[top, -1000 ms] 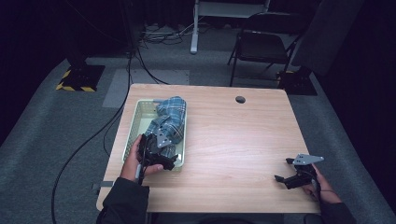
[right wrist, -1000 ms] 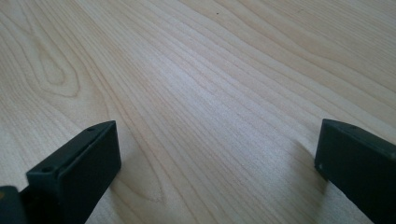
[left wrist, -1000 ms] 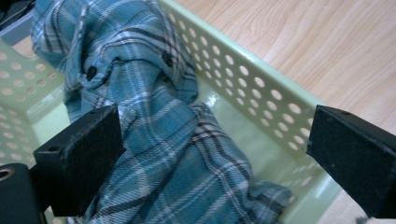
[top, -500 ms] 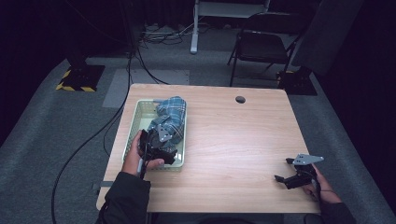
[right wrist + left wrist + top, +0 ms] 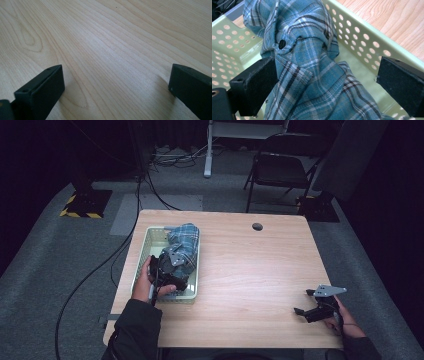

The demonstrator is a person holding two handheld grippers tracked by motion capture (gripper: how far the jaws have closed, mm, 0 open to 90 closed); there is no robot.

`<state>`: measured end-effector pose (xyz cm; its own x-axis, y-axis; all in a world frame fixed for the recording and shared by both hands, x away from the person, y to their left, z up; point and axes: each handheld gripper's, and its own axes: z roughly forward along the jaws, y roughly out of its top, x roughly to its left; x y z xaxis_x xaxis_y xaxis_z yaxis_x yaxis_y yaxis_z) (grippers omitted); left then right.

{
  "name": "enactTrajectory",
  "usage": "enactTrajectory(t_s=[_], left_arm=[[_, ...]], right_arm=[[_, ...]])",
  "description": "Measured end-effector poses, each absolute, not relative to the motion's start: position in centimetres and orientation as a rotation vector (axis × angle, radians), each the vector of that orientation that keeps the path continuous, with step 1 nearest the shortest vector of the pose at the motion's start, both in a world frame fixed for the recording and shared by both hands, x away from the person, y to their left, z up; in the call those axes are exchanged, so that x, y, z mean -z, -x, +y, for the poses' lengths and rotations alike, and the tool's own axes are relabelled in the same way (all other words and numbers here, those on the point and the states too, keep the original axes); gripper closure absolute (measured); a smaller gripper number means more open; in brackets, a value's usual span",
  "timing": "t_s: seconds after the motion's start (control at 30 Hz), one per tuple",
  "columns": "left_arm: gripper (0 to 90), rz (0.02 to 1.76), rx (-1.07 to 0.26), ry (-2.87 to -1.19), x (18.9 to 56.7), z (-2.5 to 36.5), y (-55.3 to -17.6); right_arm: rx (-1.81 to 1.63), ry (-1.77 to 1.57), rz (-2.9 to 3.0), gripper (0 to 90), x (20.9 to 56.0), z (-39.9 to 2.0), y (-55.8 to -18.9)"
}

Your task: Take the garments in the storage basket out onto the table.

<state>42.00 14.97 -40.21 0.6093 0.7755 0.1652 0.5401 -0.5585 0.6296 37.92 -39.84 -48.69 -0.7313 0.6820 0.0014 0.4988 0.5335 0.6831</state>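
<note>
From the high view, a pale green perforated basket (image 5: 142,251) sits on the left part of the wooden table (image 5: 250,265), and a blue plaid shirt (image 5: 184,240) lies bunched inside it, filling the basket's right half from the far end down toward the near end. The left gripper (image 5: 167,270) is held by a hand low over the near end of the basket, right at the shirt's near part, its grey plate on top hiding how the jaws stand from this angle. The right gripper (image 5: 311,309) rests in the other hand near the table's front right corner, well apart from the basket and shirt, with bare wood around it. A small dark round hole (image 5: 257,226) marks the table's far side, and a folding chair (image 5: 280,167) stands on the grey floor beyond. The left gripper view gives what the high view cannot: the left gripper (image 5: 327,82) has its jaws spread wide, and the plaid shirt (image 5: 317,75) rises between them as a twisted bundle with a dark button showing; the left-hand jaw touches or nearly touches the cloth, while the right-hand jaw stands clear of it beside the basket (image 5: 362,35) wall, with table wood past the rim. The right gripper view shows the right gripper (image 5: 116,87) with jaws wide apart, low over plain wood grain of the table (image 5: 112,37).
</note>
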Motion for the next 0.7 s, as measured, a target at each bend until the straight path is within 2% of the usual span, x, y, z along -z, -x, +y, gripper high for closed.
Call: enactTrajectory(t_s=[0.7], left_arm=[[2.8,1.115,-0.631,-2.310,40.6,14.1,-44.0]], right_arm=[[-0.991,-0.989,2.509,0.2,48.7,-39.8,-37.9]])
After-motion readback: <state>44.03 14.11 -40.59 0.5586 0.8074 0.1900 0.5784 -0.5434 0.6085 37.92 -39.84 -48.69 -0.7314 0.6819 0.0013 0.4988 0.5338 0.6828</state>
